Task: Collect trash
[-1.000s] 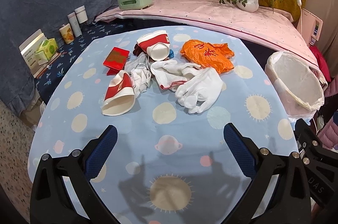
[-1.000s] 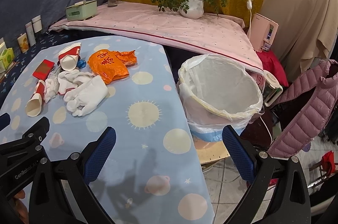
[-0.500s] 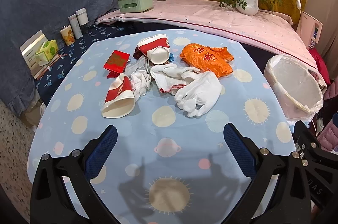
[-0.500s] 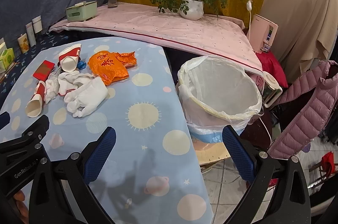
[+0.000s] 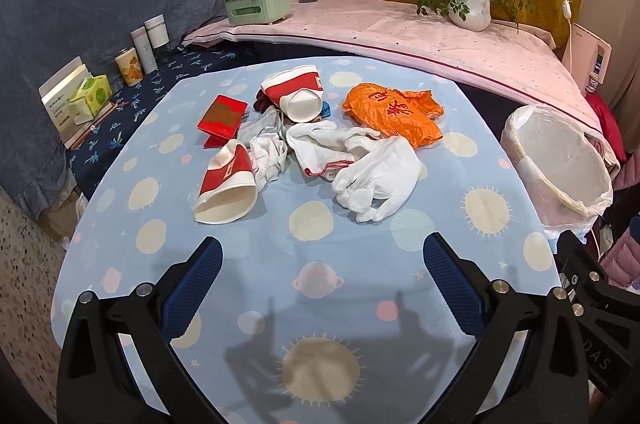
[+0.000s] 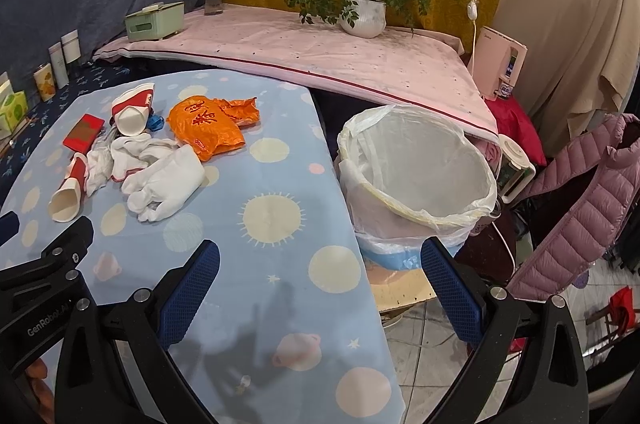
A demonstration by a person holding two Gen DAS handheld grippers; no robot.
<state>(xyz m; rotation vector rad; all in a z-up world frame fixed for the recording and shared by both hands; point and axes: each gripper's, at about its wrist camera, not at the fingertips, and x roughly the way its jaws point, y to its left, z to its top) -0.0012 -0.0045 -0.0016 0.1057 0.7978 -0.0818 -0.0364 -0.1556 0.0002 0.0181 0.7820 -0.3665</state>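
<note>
Trash lies in a heap on the blue table: two red-and-white paper cups (image 5: 226,184) (image 5: 298,96), a red card (image 5: 222,114), crumpled white cloths and gloves (image 5: 376,176), and an orange plastic bag (image 5: 394,114). The heap also shows in the right wrist view, with the gloves (image 6: 162,184) and the orange bag (image 6: 206,126). A bin lined with a white bag (image 5: 560,160) (image 6: 416,176) stands off the table's right edge. My left gripper (image 5: 322,264) is open and empty above the table's near part. My right gripper (image 6: 320,264) is open and empty over the table's right edge.
The blue table (image 5: 320,304) has a patterned cloth. Behind it a pink-covered ledge (image 5: 400,28) holds a green tissue box (image 5: 258,6), a vase and a potted plant (image 5: 470,10). Bottles and boxes stand at the left. A pink jacket (image 6: 580,192) lies right of the bin.
Both grippers have drawn back and up a little, so the heap and the bin sit slightly farther off. Nothing on the table has moved.
</note>
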